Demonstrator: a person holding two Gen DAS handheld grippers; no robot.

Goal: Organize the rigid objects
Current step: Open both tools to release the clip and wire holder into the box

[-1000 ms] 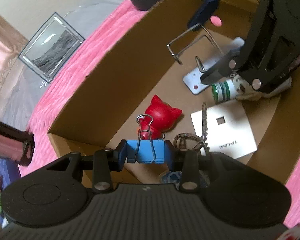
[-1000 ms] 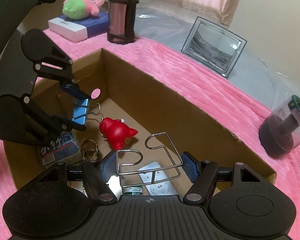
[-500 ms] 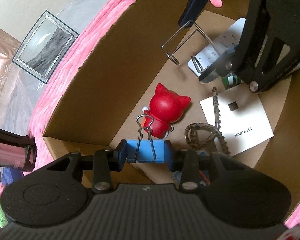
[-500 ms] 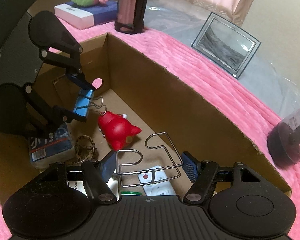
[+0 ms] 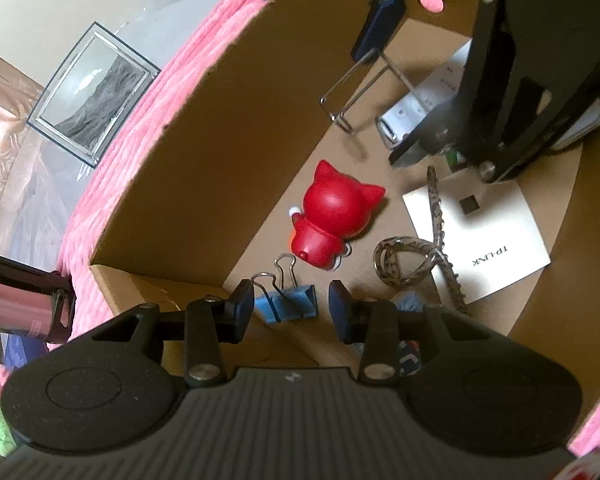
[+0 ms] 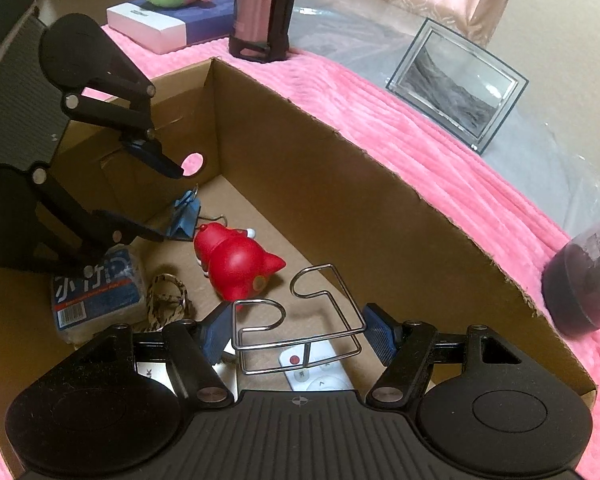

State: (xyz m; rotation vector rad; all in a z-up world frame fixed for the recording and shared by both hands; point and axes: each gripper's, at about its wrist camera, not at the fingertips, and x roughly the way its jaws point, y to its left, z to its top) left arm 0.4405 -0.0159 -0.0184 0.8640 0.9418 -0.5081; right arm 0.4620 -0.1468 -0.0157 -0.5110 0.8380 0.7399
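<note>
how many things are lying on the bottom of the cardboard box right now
6, maybe more hidden beneath the grippers: blue binder clip in the corner, red cat figurine beside it, patterned cord, white card, tissue pack, white remote.

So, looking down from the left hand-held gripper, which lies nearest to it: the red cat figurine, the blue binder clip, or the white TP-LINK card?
1. Blue binder clip, on the cardboard box floor just past the left hand-held gripper, between its open fingers.
2. Red cat figurine, beyond the clip.
3. White TP-LINK card, off to the right, about as far as the figurine; too close to call.
</note>
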